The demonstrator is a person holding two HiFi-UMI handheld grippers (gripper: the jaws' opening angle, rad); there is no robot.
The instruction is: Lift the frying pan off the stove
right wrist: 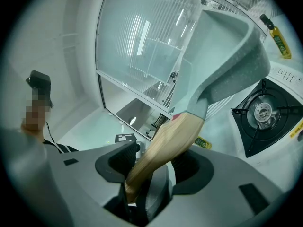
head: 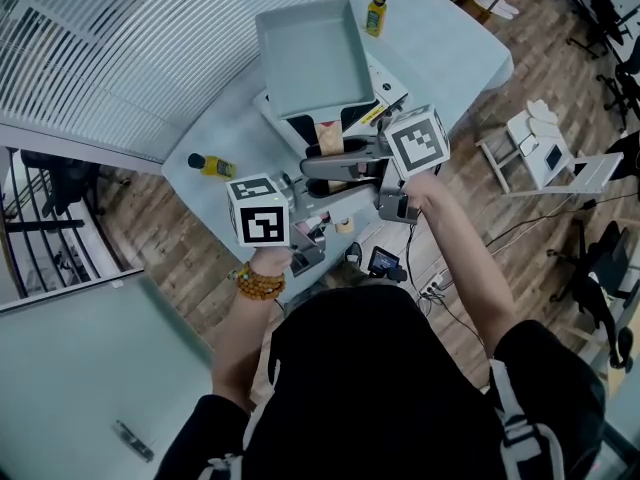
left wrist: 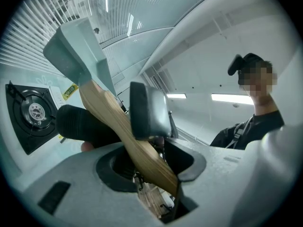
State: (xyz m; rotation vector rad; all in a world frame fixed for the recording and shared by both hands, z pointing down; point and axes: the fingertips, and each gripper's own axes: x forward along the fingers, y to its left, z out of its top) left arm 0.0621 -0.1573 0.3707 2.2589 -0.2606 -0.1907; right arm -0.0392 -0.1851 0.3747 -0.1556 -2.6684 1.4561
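Clamped shut on the wooden handle [left wrist: 151,164] from opposite sides: left tongs [left wrist: 116,119] and right tongs [right wrist: 158,157], tips facing each other, with pads pressed to the wood.

Just past the jaw tips, at the handle's far end: the frying pan [head: 315,58], square and grey, raised clear of the stove [head: 280,118] and tilted. Inside it, only a smooth grey floor within raised walls.

Below and ahead of both tongs: the white stove with its black burner [right wrist: 262,112] uncovered, well apart from the pan's underside.

Beyond the pan's far right corner, well away from the right tongs: the far bottle [head: 376,11], dark-capped, holding yellow liquid. Out to the left of the left tongs, near the rim of the table [head: 455,53]: the side bottle [head: 212,165], same yellow contents.

Near edge of the table almost directly under the tongs, with wood floor [head: 200,258] showing past it. Slatted blinds [head: 120,38] close behind the table on the left tongs' side. Open air all around the raised pan.
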